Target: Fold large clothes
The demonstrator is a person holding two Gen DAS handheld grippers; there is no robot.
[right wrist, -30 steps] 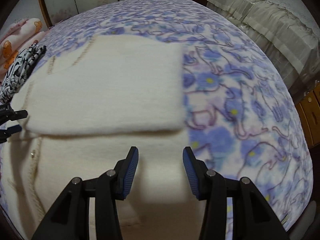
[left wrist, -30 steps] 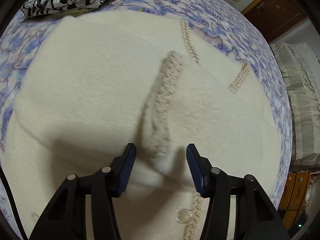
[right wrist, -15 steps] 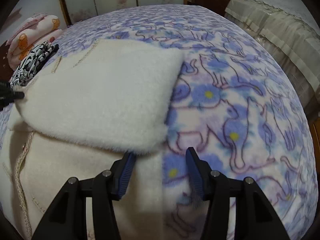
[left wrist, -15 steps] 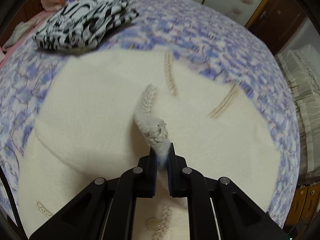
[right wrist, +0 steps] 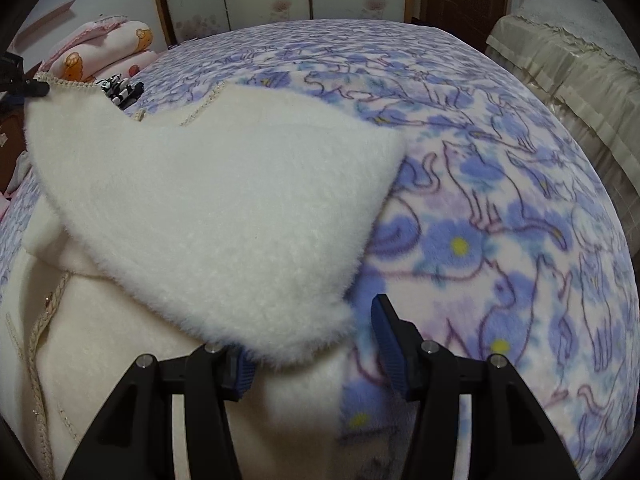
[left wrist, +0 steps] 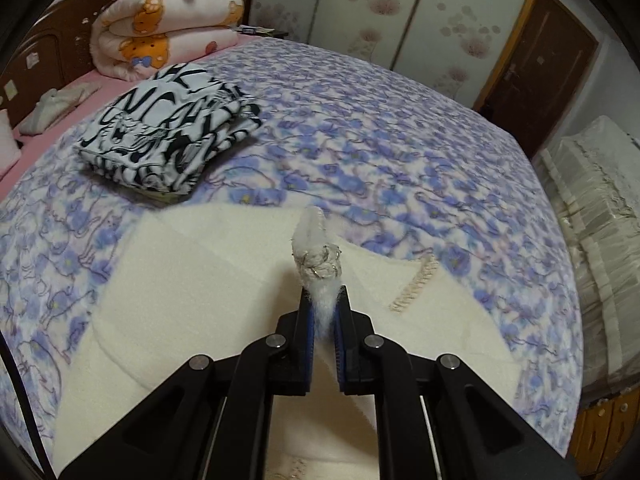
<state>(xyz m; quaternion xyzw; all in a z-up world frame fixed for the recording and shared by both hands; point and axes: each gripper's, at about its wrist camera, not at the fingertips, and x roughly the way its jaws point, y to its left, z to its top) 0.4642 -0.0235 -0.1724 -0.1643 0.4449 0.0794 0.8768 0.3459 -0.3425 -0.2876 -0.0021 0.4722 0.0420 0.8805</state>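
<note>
Pinching the cream fleece coat (left wrist: pixel 208 280) by its braided edge (left wrist: pixel 318 264), the left hand-held gripper (left wrist: pixel 323 312) lifts a flap for folding; the right hand-held gripper (right wrist: pixel 316 344), unclenched, straddles the flap's near corner.

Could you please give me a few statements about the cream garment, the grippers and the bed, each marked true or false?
1. The left gripper is shut on the cream garment's braided edge. True.
2. The right gripper is clamped on the garment. False: its jaws stand apart, with the fluffy flap's corner lying over one pad.
3. The folded black-and-white garment lies on top of the cream garment. False: it lies beside it on the floral blanket.
4. A rolled quilt sits at the headboard. True.
</note>
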